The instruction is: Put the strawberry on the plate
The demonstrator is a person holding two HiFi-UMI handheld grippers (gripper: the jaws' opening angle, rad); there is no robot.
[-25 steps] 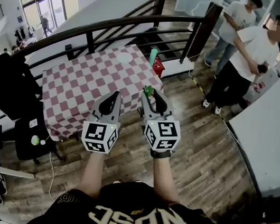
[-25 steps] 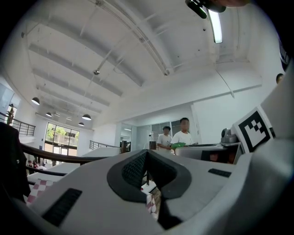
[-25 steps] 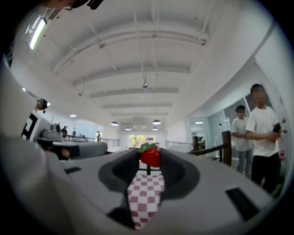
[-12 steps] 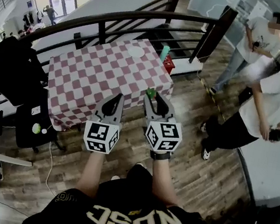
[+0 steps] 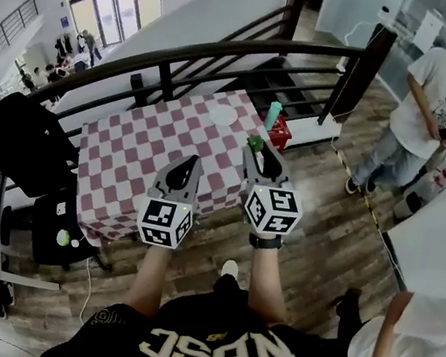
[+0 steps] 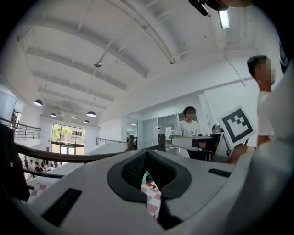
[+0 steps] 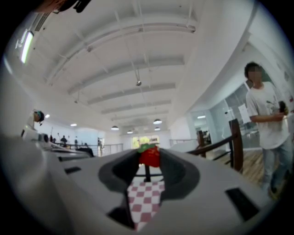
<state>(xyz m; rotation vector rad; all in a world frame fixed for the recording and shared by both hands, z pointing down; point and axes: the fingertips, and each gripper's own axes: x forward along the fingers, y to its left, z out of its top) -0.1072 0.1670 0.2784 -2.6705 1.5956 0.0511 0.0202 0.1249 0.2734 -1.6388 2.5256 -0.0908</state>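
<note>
In the right gripper view a red strawberry (image 7: pixel 149 156) with a green top sits pinched between the jaw tips of my right gripper (image 7: pixel 149 159). The head view shows its green top (image 5: pixel 255 144) at the tip of that gripper (image 5: pixel 255 148), held in the air over the near right edge of the checkered table (image 5: pixel 137 158). A white plate (image 5: pixel 223 115) lies at the table's far side, well beyond both grippers. My left gripper (image 5: pixel 183 165) hovers over the table's near edge, jaws together and empty; its tips meet in the left gripper view (image 6: pixel 146 156).
A dark curved railing (image 5: pixel 228 55) runs behind the table, with stairs beyond. A teal bottle (image 5: pixel 274 111) and a red box (image 5: pixel 281 132) stand off the table's far right corner. A black chair draped with a jacket (image 5: pixel 20 142) is at the left. A person (image 5: pixel 422 114) stands at the right.
The view has swung, so the table now sits further right and closer under the grippers. Bystanders at the right have moved. Both grippers keep their pose, the strawberry still held.
</note>
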